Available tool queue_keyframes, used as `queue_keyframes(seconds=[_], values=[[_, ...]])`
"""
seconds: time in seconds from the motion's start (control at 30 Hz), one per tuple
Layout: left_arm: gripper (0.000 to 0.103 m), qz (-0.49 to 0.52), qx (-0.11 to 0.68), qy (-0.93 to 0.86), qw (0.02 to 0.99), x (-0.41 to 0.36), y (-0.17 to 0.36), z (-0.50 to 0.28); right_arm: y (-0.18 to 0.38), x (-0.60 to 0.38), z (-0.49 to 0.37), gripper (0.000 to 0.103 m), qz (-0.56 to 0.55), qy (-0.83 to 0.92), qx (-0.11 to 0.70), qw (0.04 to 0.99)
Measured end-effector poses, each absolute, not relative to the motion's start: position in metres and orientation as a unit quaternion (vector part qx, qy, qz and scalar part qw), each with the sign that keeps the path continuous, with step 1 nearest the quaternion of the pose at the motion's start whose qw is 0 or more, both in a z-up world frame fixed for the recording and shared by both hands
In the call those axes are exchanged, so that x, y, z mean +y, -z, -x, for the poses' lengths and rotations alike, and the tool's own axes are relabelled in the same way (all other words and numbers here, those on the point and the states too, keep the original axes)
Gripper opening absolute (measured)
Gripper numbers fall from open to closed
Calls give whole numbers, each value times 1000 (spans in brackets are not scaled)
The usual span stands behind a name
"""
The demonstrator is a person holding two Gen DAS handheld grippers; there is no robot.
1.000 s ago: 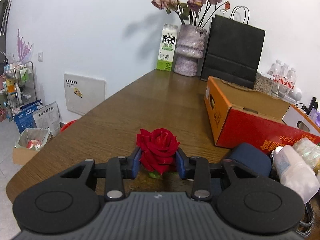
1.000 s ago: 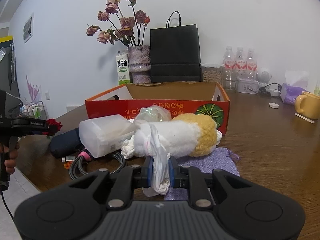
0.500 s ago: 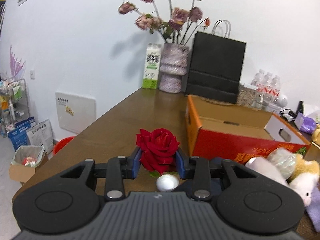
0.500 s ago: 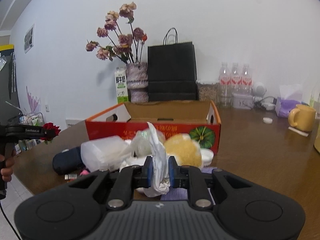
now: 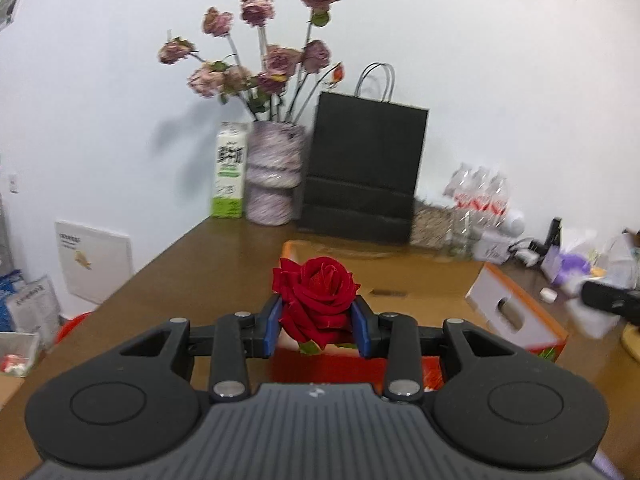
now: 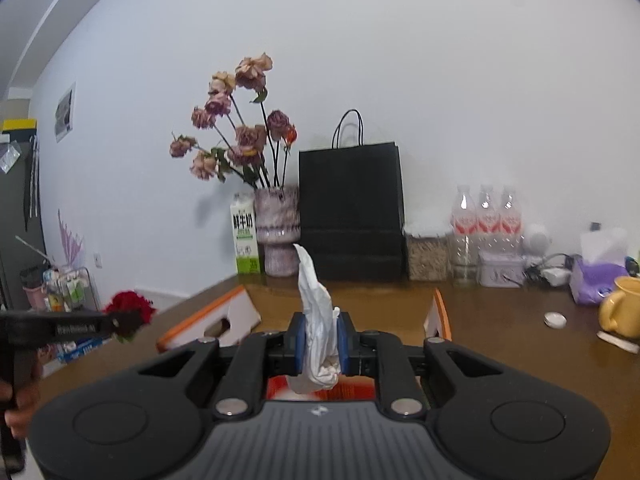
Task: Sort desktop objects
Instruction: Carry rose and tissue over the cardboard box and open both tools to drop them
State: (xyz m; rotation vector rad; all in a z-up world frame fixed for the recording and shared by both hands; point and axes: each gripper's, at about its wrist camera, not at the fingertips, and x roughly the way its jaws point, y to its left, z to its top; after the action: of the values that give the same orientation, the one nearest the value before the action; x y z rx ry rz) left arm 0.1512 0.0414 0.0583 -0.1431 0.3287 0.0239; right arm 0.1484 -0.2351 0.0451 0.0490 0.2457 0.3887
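left fingers (image 5: pixel 316 326) clamp rose (image 5: pixel 316 294) | right fingers (image 6: pixel 319 344) pinch white bag (image 6: pixel 316 320), long axis upright | both above box (image 5: pixel 516 316) at counter (image 5: pixel 224 264) front edge | drop lies straight below

You've lifted both grippers clear of the desktop pile, your left gripper (image 5: pixel 316 330) carrying the red rose (image 5: pixel 316 300) and your right gripper (image 6: pixel 320 344) the white plastic bag (image 6: pixel 318 332) above the orange cardboard box (image 5: pixel 516 312).
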Motion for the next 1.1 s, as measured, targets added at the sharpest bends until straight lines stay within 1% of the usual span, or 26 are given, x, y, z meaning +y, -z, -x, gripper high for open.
queue_keyframes(seconds=[0.1, 0.3, 0.4, 0.5, 0.57, 0.7, 0.83, 0.9, 0.97, 1.0, 1.03, 1.07, 1.1], values=[[37, 76, 158, -1, 984, 24, -63, -174, -50, -227, -178, 15, -24, -191, 123, 974], [37, 86, 172, -13, 981, 3, -65, -239, -47, -212, -251, 15, -32, -195, 148, 969], [37, 89, 185, -22, 978, -3, -59, -273, -36, -205, -290, 15, -39, -199, 166, 965], [37, 94, 204, -19, 974, -4, -42, -296, -15, -203, -318, 15, -60, -203, 188, 959], [37, 105, 220, -7, 970, 0, -33, -304, -5, -208, -329, 15, -82, -207, 218, 950], [37, 106, 228, -3, 968, 5, -29, -304, -4, -215, -326, 15, -93, -194, 208, 954], [38, 98, 241, -9, 966, 3, -24, -301, 2, -214, -329, 15, -88, -188, 227, 951], [38, 98, 250, -11, 963, 4, -22, -303, 2, -214, -328, 16, -87, -185, 227, 952], [40, 99, 256, -12, 962, 4, -21, -304, 2, -215, -327, 21, -87, -189, 231, 950], [44, 100, 257, -13, 961, 5, -21, -304, 2, -215, -326, 22, -86, -192, 234, 949], [51, 99, 257, -13, 961, 4, -21, -304, 2, -216, -325, 26, -85, -192, 235, 949], [56, 98, 256, -12, 962, 4, -21, -303, 1, -214, -325, 36, -81, -194, 235, 949], [70, 95, 253, -12, 963, 3, -22, -301, 1, -213, -324, 44, -77, -196, 234, 949]])
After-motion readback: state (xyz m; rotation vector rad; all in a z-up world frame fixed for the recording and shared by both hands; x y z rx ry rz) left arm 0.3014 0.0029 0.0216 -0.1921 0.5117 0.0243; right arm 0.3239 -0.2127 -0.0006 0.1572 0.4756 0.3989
